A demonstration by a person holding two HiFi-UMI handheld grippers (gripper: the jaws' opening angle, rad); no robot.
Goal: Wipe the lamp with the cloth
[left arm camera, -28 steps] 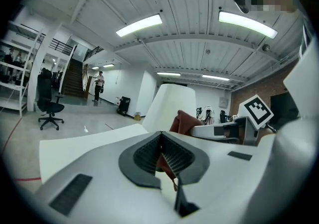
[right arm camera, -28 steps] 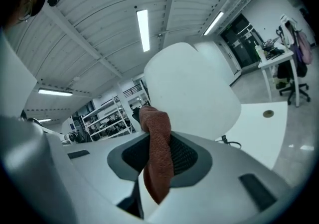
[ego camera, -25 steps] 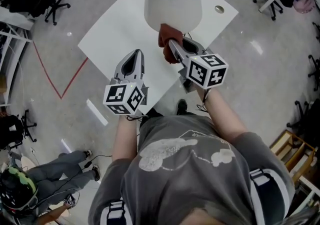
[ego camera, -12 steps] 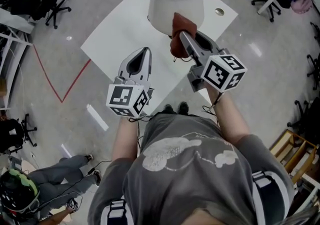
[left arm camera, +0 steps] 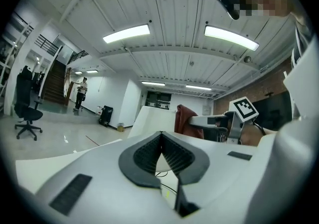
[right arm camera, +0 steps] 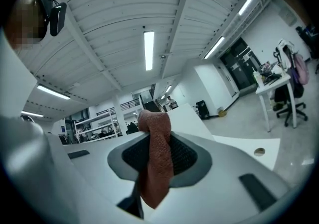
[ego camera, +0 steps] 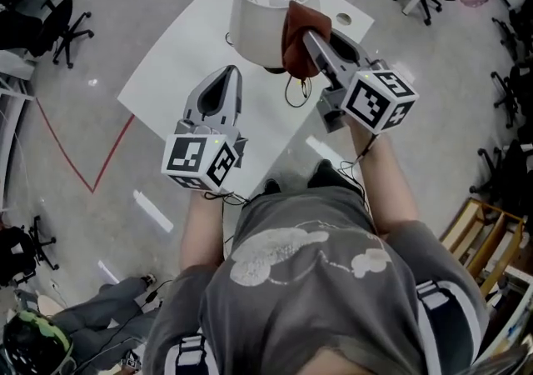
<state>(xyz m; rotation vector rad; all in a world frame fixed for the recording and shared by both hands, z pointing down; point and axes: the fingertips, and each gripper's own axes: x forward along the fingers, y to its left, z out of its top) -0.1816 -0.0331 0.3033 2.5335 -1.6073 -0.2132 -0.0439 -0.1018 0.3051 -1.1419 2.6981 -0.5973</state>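
Note:
A lamp with a white shade (ego camera: 265, 13) stands on a white table (ego camera: 187, 48). My right gripper (ego camera: 310, 33) is shut on a rust-red cloth (ego camera: 296, 38), which presses against the right side of the shade near its top rim. In the right gripper view the cloth (right arm camera: 157, 161) hangs bunched between the jaws, with the shade (right arm camera: 185, 117) just behind it. My left gripper (ego camera: 227, 75) hovers shut and empty over the table, left of and nearer than the lamp. The left gripper view shows the shade (left arm camera: 152, 118), the cloth (left arm camera: 185, 117) and the right gripper (left arm camera: 219, 121) ahead.
The lamp's black cord (ego camera: 293, 92) lies looped on the table below the shade. A cable hole (ego camera: 344, 18) sits near the table's right corner. Office chairs (ego camera: 62, 19), red floor tape (ego camera: 108, 157), a wooden frame (ego camera: 487, 232) and a person (ego camera: 117, 302) surround the table.
My right gripper has carried the cloth from the shade's lower edge up to its upper right side. The left gripper has stayed shut in about the same place.

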